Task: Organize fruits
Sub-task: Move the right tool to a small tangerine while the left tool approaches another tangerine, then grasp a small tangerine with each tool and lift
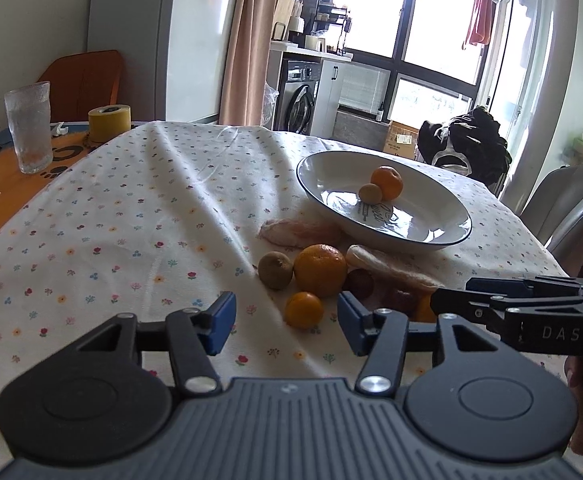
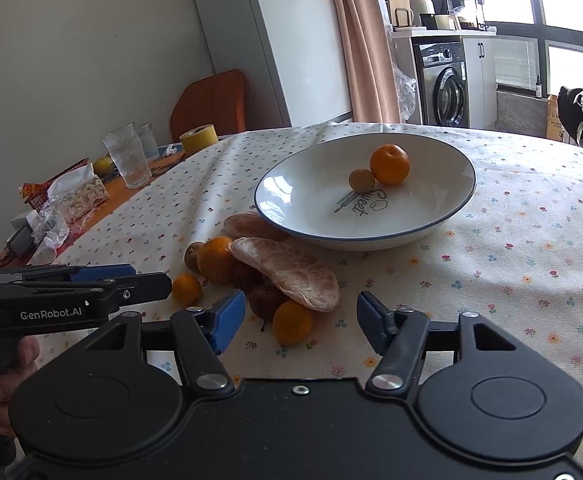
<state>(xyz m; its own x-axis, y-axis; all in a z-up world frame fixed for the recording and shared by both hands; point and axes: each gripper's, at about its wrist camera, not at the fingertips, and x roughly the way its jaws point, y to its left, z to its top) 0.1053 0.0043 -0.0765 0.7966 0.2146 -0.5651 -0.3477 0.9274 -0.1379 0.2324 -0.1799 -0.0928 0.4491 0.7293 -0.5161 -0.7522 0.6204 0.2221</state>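
Observation:
A white plate [image 1: 331, 176] [image 2: 311, 184] holds an orange [image 1: 387, 182] [image 2: 389, 164] and a small yellowish fruit [image 1: 370, 193] [image 2: 362, 180]. In front of it lies a pile: a kiwi [image 1: 276, 270], a large orange [image 1: 320, 270] [image 2: 215, 260], pomelo segments [image 1: 299, 232] [image 2: 287, 272], dark red fruits [image 1: 359, 282] [image 2: 265, 300] and two small oranges [image 1: 303, 310] [image 2: 292, 322]. My left gripper [image 1: 287, 322] [image 2: 147, 280] is open just short of one small orange. My right gripper [image 2: 301, 316] [image 1: 451, 300] is open, with the other small orange by its left pad.
A floral cloth [image 1: 131, 220] covers the table. At its far left stand a glass [image 1: 29, 128] [image 2: 127, 156], a yellow tape roll [image 1: 109, 122] and a tissue pack [image 2: 79, 196]. An orange chair [image 1: 83, 80] is behind, and a grey chair [image 1: 571, 208] at the right.

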